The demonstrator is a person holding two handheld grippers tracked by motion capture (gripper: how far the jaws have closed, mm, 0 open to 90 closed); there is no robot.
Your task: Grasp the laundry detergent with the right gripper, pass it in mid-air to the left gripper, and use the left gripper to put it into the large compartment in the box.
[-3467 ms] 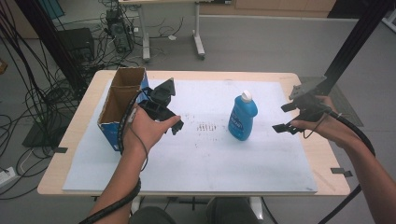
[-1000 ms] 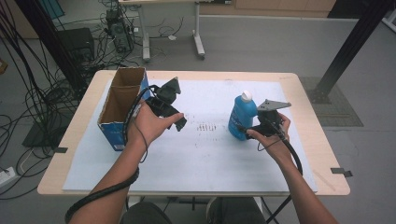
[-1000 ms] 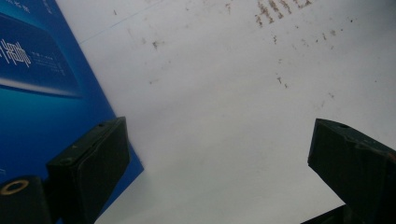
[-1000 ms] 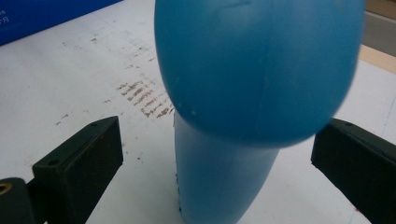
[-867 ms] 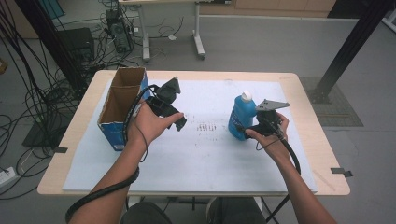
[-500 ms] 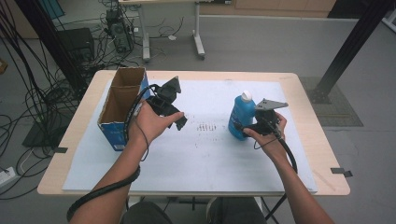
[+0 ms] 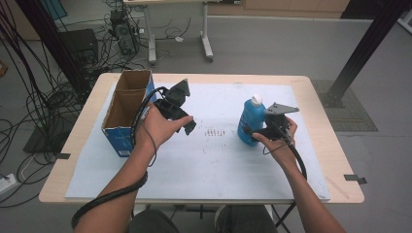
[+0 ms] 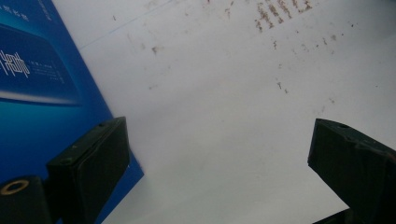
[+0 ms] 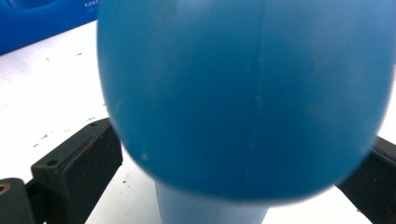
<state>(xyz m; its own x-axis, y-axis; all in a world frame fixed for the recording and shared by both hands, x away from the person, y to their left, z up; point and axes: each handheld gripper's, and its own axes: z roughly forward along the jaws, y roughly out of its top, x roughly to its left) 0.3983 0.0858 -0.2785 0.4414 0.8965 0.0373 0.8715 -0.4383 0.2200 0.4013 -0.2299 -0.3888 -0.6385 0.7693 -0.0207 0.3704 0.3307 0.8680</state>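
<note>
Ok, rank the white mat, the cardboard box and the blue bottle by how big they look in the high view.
1. White mat, by far the largest.
2. Cardboard box.
3. Blue bottle, smallest; the right gripper covers part of it.

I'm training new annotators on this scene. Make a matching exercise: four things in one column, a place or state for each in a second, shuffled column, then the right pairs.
Things
1. blue bottle
2. cardboard box
3. left gripper
4. right gripper

Places or states
A. stands open-topped at the left side of the table
B. jaws wide apart over the bare white mat
C. upright, with a white cap, between two black jaws
D. jaws on either side of the bottle's body

Pairs: 1-C, 2-A, 3-B, 4-D
</note>
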